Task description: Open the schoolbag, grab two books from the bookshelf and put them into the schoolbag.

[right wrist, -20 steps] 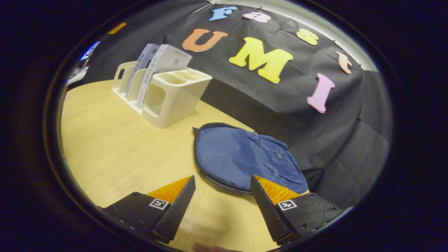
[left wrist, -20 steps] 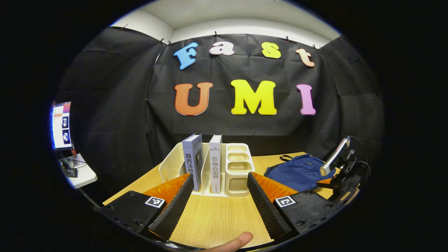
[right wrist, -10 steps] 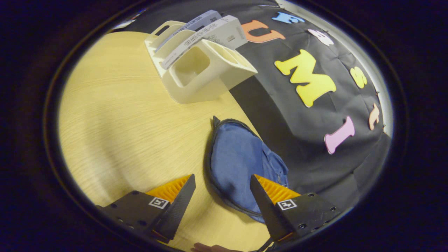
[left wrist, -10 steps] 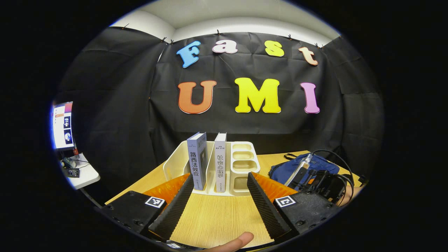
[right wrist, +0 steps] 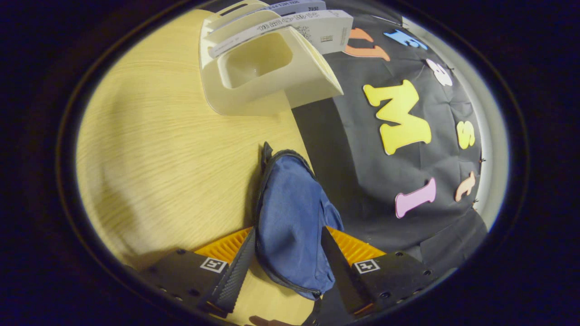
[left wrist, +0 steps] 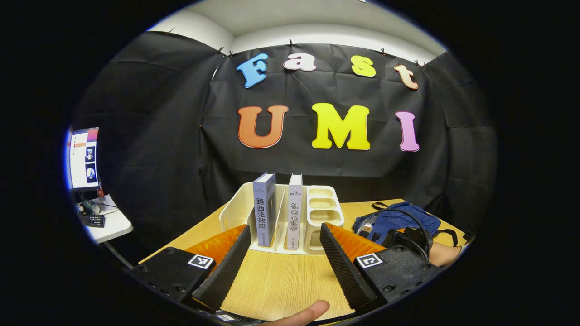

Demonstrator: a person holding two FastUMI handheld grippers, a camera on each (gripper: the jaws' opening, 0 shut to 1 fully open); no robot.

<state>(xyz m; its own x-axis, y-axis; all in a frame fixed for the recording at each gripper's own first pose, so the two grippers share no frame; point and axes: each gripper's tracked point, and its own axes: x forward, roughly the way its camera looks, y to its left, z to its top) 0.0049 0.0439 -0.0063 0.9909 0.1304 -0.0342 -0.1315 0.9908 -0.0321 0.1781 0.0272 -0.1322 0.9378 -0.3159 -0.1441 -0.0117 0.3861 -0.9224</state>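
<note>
right gripper view: your right gripper (right wrist: 285, 262) has its jaws wide, straddling the blue schoolbag (right wrist: 294, 217) flat on the desk (right wrist: 158, 149); its zipper edge runs lengthwise away from you.

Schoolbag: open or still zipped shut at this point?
Shut, as far as shows. The schoolbag lies flat on the table, no gap along its zipper edge, between the right gripper's open fingers.

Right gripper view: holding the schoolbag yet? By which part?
Nothing held. The right gripper is open, its jaws straddling the blue schoolbag near its zipped edge, not clamped. The left gripper is open too.
</note>
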